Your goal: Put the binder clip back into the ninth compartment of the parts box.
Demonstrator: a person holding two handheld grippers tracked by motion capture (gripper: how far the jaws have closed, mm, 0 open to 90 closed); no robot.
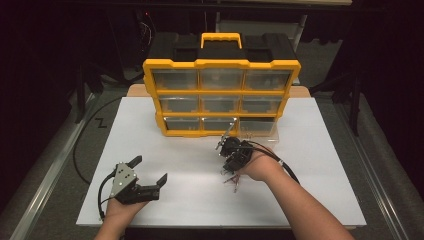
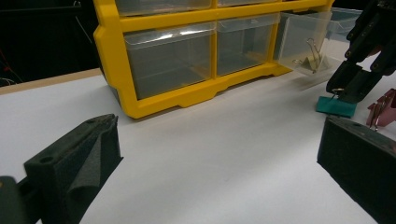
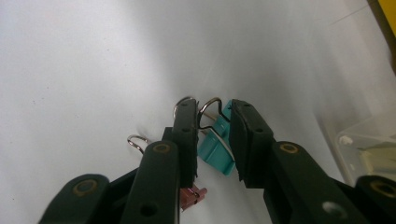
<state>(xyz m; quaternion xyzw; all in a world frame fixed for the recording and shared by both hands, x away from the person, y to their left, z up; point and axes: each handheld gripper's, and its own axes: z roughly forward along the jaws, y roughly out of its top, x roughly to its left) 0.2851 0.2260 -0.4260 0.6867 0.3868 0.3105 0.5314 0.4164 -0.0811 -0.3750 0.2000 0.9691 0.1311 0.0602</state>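
Right gripper (image 3: 212, 135) jaws straddle the teal binder clip (image 3: 215, 151) on the white board (image 1: 310, 165), apparently touching its wire handles. A pink clip (image 2: 383, 109) lies just beside it. Left gripper (image 1: 150, 172) rests open, well apart. The yellow drawer organizer (image 1: 220, 97) stands behind, one clear drawer (image 2: 306, 44) pulled out.

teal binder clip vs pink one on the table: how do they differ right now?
The teal binder clip sits between the jaws of the right hand-held gripper, its wire handles up between the pads; the pink binder clip lies free on the white table. In the right gripper view the teal one shows whole, the pink one mostly hidden behind a jaw. Both are small binder clips with wire handles, lying close together.
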